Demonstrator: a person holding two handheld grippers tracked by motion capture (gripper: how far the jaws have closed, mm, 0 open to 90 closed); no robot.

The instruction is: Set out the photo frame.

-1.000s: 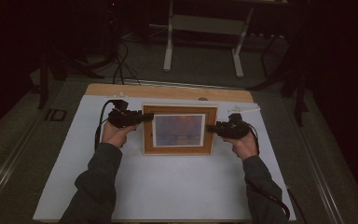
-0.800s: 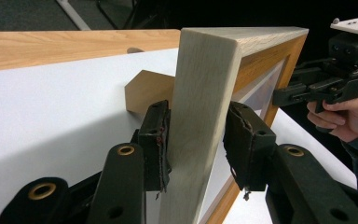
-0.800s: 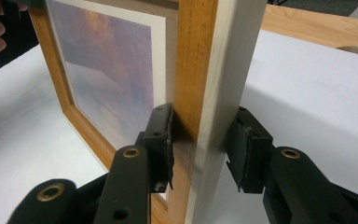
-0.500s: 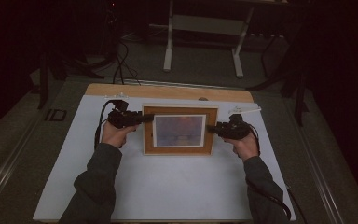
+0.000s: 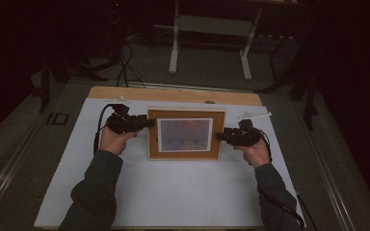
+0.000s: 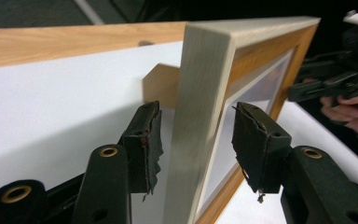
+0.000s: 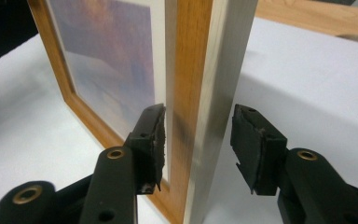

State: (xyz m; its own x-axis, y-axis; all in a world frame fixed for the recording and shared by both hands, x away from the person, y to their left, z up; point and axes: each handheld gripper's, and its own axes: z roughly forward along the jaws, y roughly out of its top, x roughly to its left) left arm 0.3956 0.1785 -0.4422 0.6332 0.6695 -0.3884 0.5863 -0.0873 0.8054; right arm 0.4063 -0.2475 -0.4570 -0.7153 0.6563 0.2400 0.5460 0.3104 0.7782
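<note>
Two grippers are seen at the sides of a wooden picture frame point(image 5: 186, 134) that is placed on the white sheet point(image 5: 173, 192) covering the tabletop point(image 5: 173, 94). The left gripper point(image 5: 147, 123) is held at the frame's left edge and the right gripper point(image 5: 220, 136) at its right edge. In the left gripper view, the frame's pale side is seen between the two black pads point(image 6: 145, 144), with a gap on each side; the jaws have just been opening. In the right gripper view, the frame's edge is likewise flanked by the pads point(image 7: 254, 144), one just beside the front face, the other clearly apart; these jaws have also just been opening. A pale, bluish picture point(image 5: 184, 135) is shown inside the frame.
</note>
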